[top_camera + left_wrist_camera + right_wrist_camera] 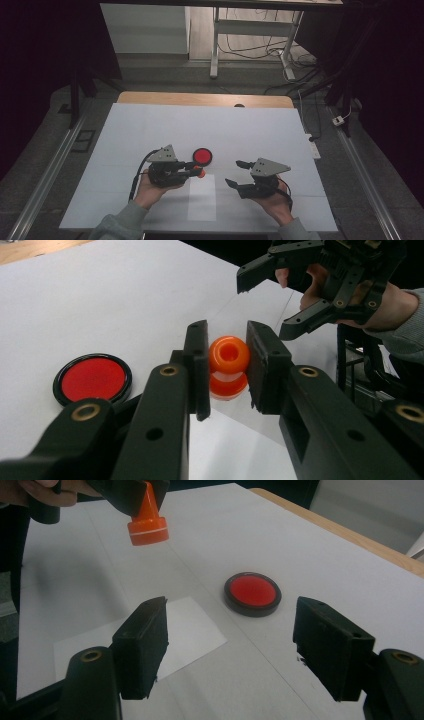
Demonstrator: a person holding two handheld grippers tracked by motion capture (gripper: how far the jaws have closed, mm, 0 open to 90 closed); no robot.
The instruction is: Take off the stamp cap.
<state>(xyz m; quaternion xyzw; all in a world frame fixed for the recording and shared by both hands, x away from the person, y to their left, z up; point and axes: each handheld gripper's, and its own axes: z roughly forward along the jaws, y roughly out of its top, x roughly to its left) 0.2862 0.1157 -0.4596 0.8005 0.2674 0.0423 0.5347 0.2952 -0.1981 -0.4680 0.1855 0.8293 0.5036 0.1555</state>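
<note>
My left gripper [198, 169] is shut on a small orange stamp [228, 365], held off the table by its knob with its flat base pointing down [147, 521]. The stamp hangs over the top edge of a white paper sheet [202, 197]. A round red ink pad in a black rim [202, 156] lies flat just beyond the stamp. My right gripper [238, 173] is open to the right of the paper, with nothing between its jaws. It also appears in the left gripper view [262, 305], past the stamp.
A large white mat [150, 130] covers the wooden table [205, 99]. A person's hands hold both grippers from the near edge. Beyond the table stand a white desk frame [215, 45] and loose cables on the floor.
</note>
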